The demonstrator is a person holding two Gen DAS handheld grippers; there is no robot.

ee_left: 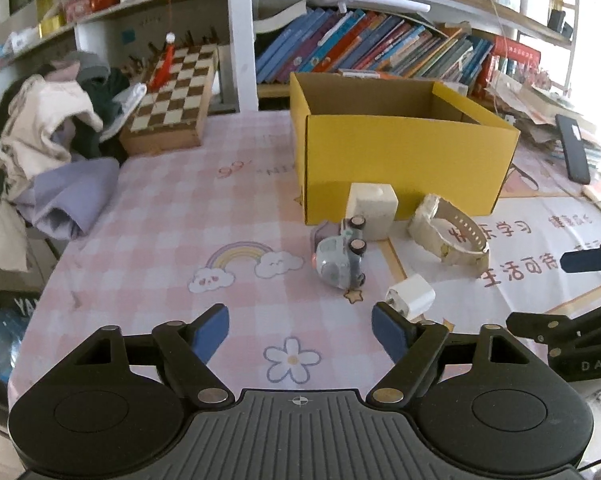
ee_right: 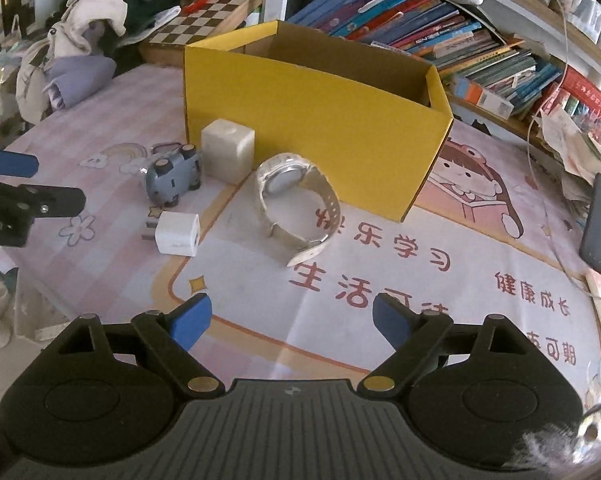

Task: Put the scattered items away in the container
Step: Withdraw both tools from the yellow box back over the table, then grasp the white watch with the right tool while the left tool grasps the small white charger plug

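Yellow cardboard box (ee_right: 312, 120) open-topped, brown inside.

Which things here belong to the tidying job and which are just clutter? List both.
Job: yellow box; toy car; white cube; watch; charger plug.

Clutter: chessboard; clothes pile; books; black phone.

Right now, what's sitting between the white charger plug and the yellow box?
The toy car, tipped on its side, and behind it the white cube, lie between the charger plug and the yellow box. The right wrist view shows it best.
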